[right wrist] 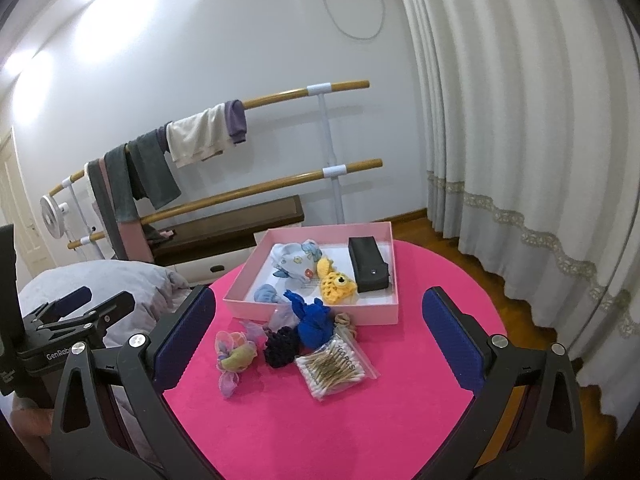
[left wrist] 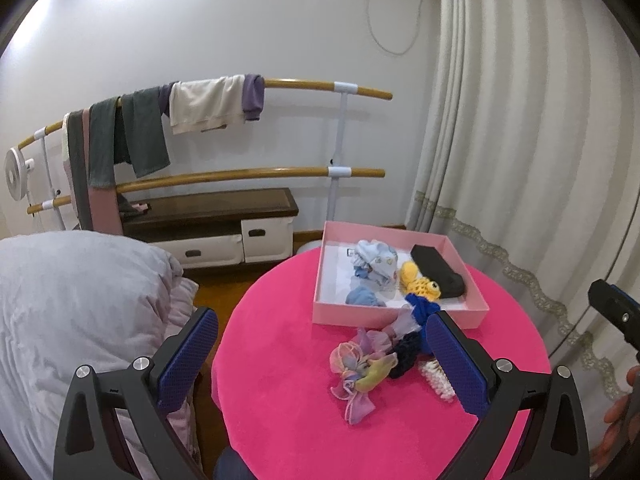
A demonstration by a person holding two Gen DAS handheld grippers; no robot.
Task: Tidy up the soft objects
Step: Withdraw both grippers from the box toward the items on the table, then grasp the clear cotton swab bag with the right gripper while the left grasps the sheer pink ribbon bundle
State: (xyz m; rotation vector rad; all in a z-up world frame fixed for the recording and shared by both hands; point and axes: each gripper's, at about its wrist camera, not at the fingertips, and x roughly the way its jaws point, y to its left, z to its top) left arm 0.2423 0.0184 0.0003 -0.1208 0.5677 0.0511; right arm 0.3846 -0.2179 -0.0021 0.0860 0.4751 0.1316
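A pink box (left wrist: pixel 396 316) (right wrist: pixel 312 312) sits at the far side of the round pink table (left wrist: pixel 288 420) (right wrist: pixel 280 420). In it lie a pale printed cloth (right wrist: pixel 296 260), a yellow crochet fish (right wrist: pixel 336 282), a black case (right wrist: pixel 368 264) and a small blue cloth (right wrist: pixel 267 294). In front of the box lie a pastel organza scrunchie (left wrist: pixel 360 368) (right wrist: pixel 234 354), a dark navy scrunchie (right wrist: pixel 282 346), a royal blue cloth (right wrist: pixel 314 318) and a bag of cotton swabs (right wrist: pixel 334 368). My left gripper (left wrist: pixel 320 354) hovers open above them. My right gripper (right wrist: pixel 320 336) is open too.
A grey duvet (left wrist: pixel 80 300) lies left of the table. Behind stand a ballet barre (left wrist: pixel 248 176) hung with clothes, a low dark bench (left wrist: pixel 216 208) and a small fan (left wrist: pixel 16 176). Curtains (right wrist: pixel 520 140) fill the right side. The other gripper (right wrist: pixel 76 316) shows at left.
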